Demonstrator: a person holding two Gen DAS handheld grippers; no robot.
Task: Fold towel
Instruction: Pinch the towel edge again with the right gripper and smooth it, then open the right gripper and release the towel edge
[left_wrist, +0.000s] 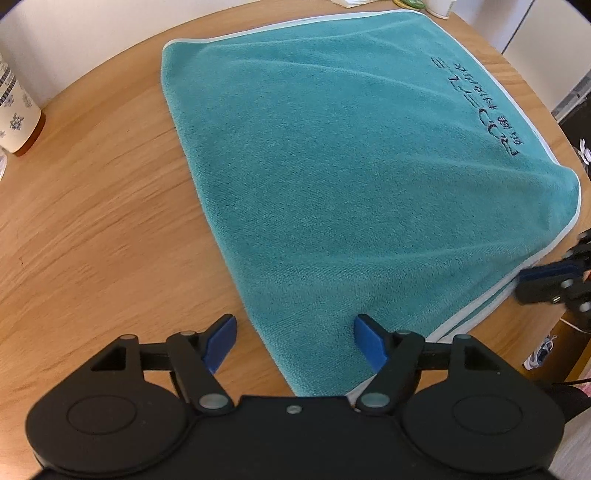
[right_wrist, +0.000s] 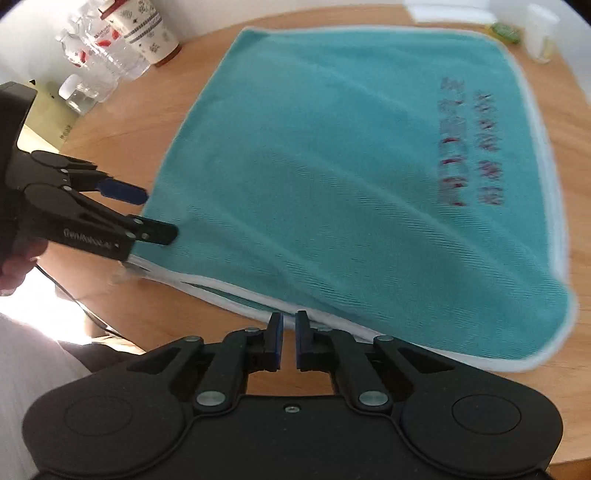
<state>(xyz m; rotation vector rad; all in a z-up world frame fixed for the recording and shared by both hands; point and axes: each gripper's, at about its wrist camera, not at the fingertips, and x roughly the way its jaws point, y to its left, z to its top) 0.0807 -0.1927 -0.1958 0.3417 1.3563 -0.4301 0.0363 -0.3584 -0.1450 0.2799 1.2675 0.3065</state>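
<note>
The round desk (left_wrist: 92, 221) carried the teal towel (left_wrist: 332, 166), already doubled (hemmed edges stacked nearest). The left gripper (left_wrist: 293, 341) hung wide-jawed over its near corner, apparently to grasp; the right gripper (right_wrist: 289, 339) had narrow, empty jaws at the hem.

Left tool (left_wrist: 294, 341) spread at seemingly folded towel (left_wrist: 351, 177).

Left gripper (left_wrist: 293, 341) fingers spread wide, right gripper (right_wrist: 289, 341) fingers nearly together
</note>
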